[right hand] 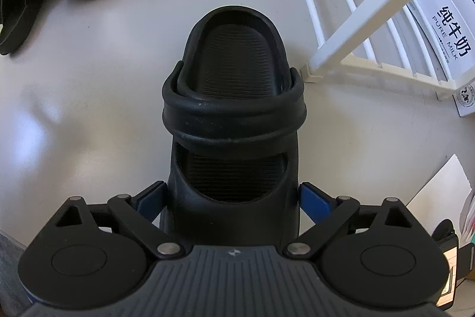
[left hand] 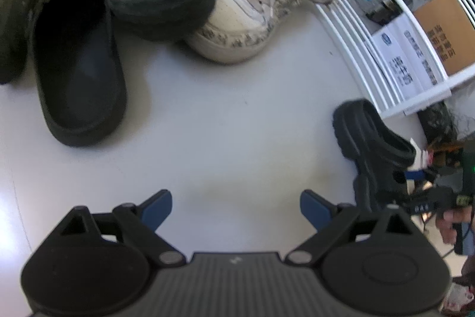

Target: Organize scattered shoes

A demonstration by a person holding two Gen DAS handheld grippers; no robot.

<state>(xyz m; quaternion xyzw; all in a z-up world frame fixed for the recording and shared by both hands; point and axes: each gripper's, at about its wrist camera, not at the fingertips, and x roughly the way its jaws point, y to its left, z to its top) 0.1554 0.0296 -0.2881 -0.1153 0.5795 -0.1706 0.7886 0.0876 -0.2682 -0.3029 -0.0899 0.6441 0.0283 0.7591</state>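
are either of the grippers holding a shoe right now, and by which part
The right gripper grips the black slide sandal by the sides of one end, which end is unclear. The left gripper is open, holding nothing.

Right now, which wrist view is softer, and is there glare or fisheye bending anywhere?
Left wrist view: softer, the black rubber clog and the beige lace-up sneaker look smeared. Right wrist view: crisp, the ribbed footbed of the black rubber slide sandal reads clearly; pale glare patch on the grey floor; the white wire shoe rack has bowed bars in both views.
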